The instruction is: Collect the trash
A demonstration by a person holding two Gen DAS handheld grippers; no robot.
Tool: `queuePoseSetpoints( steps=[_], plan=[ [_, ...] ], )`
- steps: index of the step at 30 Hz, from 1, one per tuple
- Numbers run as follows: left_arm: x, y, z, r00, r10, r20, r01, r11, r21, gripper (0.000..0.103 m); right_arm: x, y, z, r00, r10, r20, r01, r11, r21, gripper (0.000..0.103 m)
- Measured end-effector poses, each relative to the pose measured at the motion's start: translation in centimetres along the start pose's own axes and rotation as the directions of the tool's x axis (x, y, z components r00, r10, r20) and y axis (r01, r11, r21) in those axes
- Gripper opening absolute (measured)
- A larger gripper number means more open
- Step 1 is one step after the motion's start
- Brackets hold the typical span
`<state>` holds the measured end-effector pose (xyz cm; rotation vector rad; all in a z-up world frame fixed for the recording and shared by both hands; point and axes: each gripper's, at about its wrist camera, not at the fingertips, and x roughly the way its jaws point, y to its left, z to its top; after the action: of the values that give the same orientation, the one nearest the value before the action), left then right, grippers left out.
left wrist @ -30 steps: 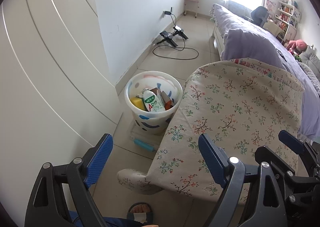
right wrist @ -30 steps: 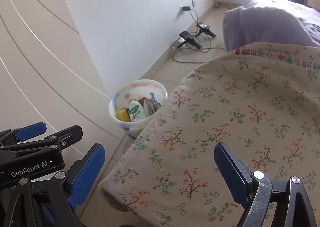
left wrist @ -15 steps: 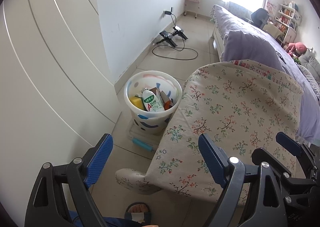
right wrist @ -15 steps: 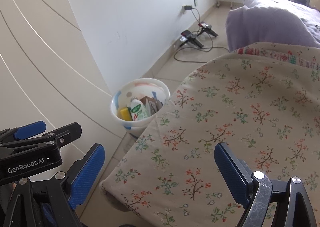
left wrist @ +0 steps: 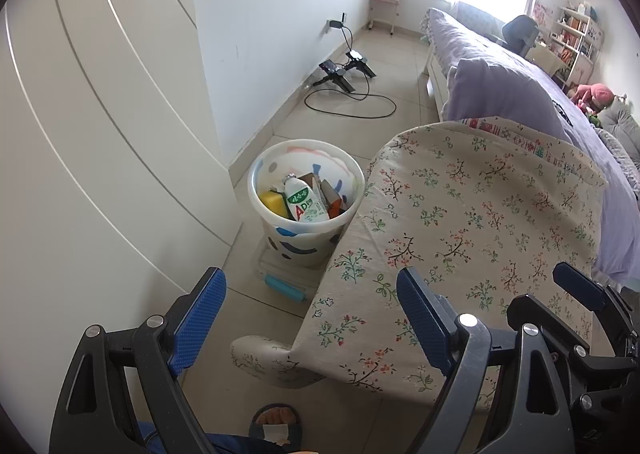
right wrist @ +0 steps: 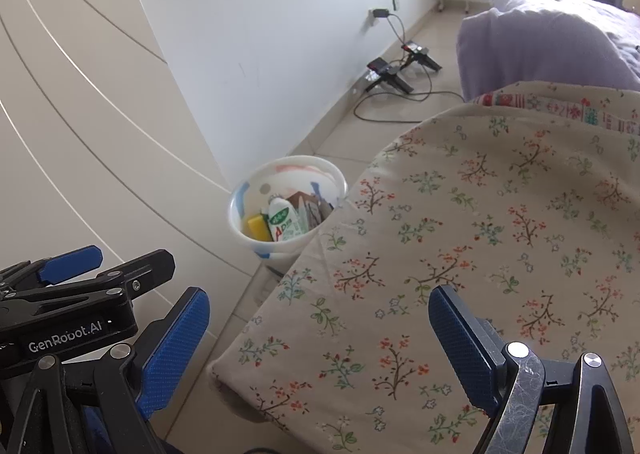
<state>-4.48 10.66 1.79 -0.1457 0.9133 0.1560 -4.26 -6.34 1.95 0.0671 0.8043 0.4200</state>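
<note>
A white patterned trash bucket (left wrist: 280, 232) (right wrist: 240, 210) stands on the floor between the wall and a floral-covered table (left wrist: 460, 238) (right wrist: 460, 254). Inside it lie a white plastic bottle (left wrist: 305, 203) (right wrist: 283, 221), a yellow sponge-like item (left wrist: 272, 202) (right wrist: 257, 226) and brown cardboard pieces (left wrist: 324, 190). My left gripper (left wrist: 310, 314) hovers open above the floor and the table's near corner, empty. My right gripper (right wrist: 320, 334) is open and empty over the table's near edge. Each gripper shows in the other's view at the frame edge.
A blue-handled object (left wrist: 284, 289) lies on the floor in front of the bucket. White cabinet doors (left wrist: 100, 134) fill the left. Black stands and cables (left wrist: 344, 74) sit by the wall farther on. A bed with purple bedding (left wrist: 500, 82) runs along the right. A person's sandalled foot (left wrist: 274, 420) shows below.
</note>
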Motion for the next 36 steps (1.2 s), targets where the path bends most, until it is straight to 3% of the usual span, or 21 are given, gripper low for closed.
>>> queuePoseSetpoints(
  steps=[36],
  plan=[
    [0.02, -0.03, -0.19, 1.0, 0.01, 0.009, -0.01, 1.0, 0.012, 0.089, -0.01, 0.25, 0.02, 1.0, -0.023, 0.002, 0.023, 1.0, -0.021, 0.093]
  ],
)
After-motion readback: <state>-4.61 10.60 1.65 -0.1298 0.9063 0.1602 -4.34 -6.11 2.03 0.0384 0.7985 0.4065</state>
